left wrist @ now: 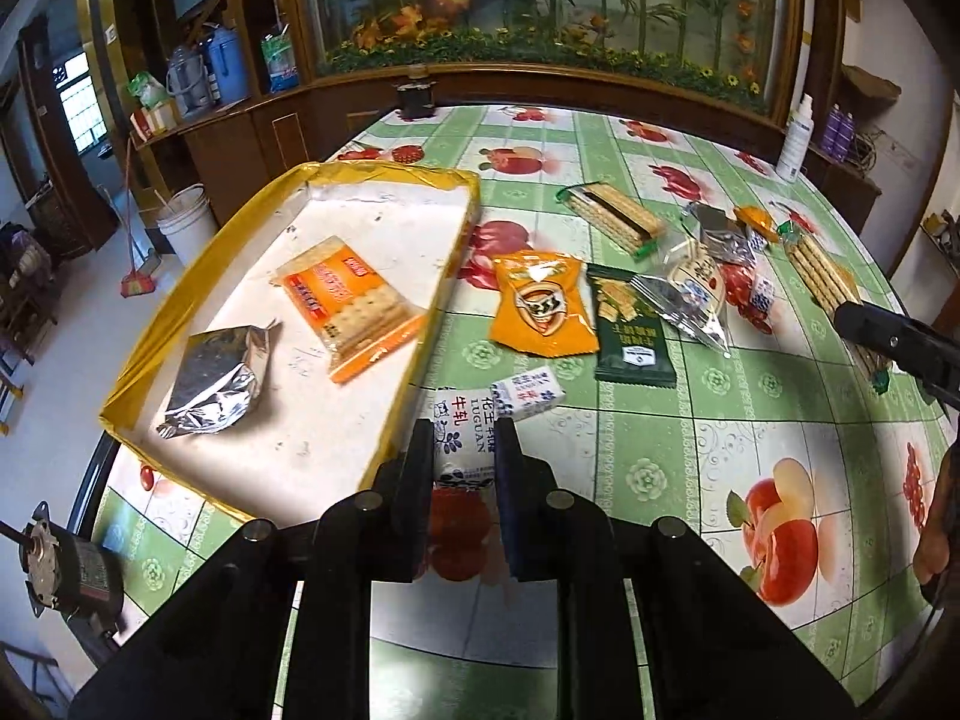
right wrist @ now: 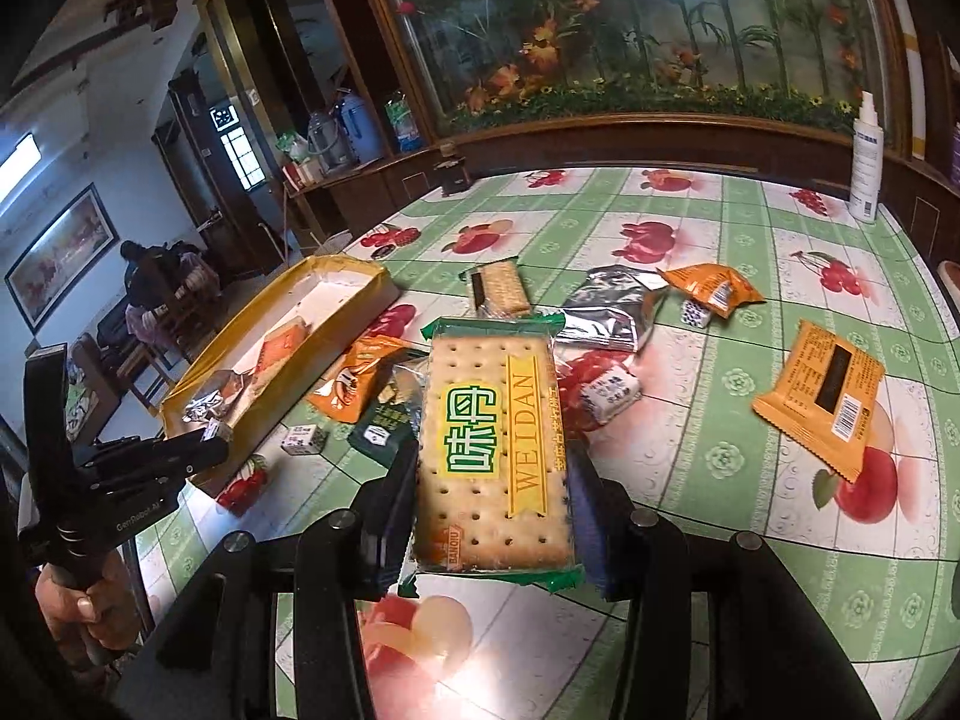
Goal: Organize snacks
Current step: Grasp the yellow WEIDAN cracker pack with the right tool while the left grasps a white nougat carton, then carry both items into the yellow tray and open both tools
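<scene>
Right gripper point(right wrist: 489, 516) clamped on cracker pack point(right wrist: 492, 450), long axis pointing away; left gripper point(left wrist: 462, 450) tight on candy point(left wrist: 461, 444).

Counter point(left wrist: 780, 420): wore a green fruit-print cloth.
On it: a yellow-edged tray point(left wrist: 288, 180), an orange packet point(left wrist: 543, 306), a dark green packet point(left wrist: 636, 330), a white spray bottle point(right wrist: 866, 162).

Nougat candy point(left wrist: 461, 441): white, blue-printed, pinched in my left gripper point(left wrist: 463, 450).
Weidan cracker pack point(right wrist: 495, 450): green-edged, lengthwise in my right gripper point(right wrist: 489, 480).
Tray point(left wrist: 384, 171): yellow-rimmed, holding orange cracker pack point(left wrist: 351, 306) and foil pouch point(left wrist: 219, 381).
</scene>
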A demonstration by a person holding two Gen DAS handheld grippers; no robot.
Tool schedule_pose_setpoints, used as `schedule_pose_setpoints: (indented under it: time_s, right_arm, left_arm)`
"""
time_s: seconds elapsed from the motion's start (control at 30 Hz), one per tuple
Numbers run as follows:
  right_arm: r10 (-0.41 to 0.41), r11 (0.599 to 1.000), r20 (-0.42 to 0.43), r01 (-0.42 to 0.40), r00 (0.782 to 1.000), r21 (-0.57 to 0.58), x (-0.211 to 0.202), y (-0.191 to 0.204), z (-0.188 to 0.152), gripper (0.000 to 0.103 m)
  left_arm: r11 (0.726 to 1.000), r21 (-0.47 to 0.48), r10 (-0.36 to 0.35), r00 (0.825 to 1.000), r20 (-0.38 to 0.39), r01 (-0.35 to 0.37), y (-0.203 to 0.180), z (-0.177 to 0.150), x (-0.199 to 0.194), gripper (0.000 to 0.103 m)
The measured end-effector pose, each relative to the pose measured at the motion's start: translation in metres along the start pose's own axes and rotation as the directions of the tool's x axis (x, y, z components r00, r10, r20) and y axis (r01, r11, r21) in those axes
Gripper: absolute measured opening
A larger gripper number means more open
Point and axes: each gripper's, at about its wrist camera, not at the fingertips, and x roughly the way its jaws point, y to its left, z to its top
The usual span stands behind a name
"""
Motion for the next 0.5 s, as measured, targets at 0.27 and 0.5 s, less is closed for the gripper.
schedule_pose_setpoints:
  time_s: [0.27, 0.5]
  right_arm:
    - [0.054, 0.997, -0.008, -0.054, 0.999, -0.048, 0.015, 0.04, 0.013, 0.047]
    - [0.097, 0.991, -0.025, -0.099, 0.995, -0.085, 0.035, 0.075, 0.022, 0.047]
  left_arm:
    - [0.999, -0.051, 0.02, 1.0, 0.019, -0.019, 0.029, 0.003, -0.003, 0.016]
    - [0.996, -0.089, 0.037, 0.999, 0.034, -0.034, 0.052, 0.007, -0.005, 0.016]
